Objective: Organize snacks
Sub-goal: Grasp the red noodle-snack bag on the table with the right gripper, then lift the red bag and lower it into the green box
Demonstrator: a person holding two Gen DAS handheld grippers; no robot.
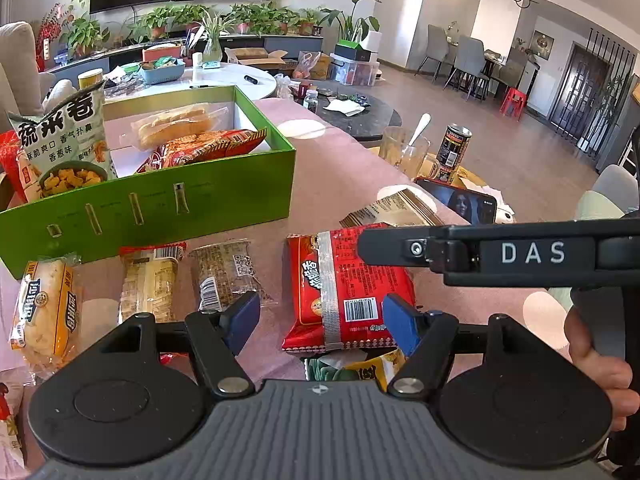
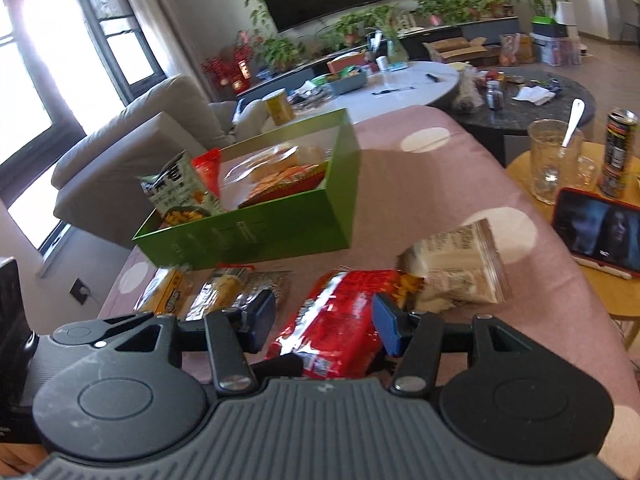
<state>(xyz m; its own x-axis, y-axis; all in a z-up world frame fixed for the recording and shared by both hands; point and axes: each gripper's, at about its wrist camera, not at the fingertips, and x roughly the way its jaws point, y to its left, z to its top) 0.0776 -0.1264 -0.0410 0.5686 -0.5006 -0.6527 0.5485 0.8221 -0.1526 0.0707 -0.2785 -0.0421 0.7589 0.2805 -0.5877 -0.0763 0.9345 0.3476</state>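
A red noodle packet [image 1: 344,280] [image 2: 332,320] lies seam side up on the pink tablecloth, in front of the green box [image 1: 160,208] [image 2: 260,236], which holds several snacks. My right gripper [image 2: 324,320] has this packet between its narrow-set blue pads, the right pad against its edge. In the left wrist view the right gripper [image 1: 372,246] reaches over the packet's far corner. My left gripper [image 1: 320,320] stands open over the packet's near end, its left pad clear of it. Three small wrapped snacks [image 1: 148,280] lie in a row to the left.
A beige packet [image 1: 396,208] [image 2: 456,268] lies just beyond the red one. On a side table to the right are a phone [image 2: 596,232], a glass mug with a spoon [image 2: 552,160] and a can [image 2: 618,152]. A hand [image 1: 600,360] holds the right gripper's handle.
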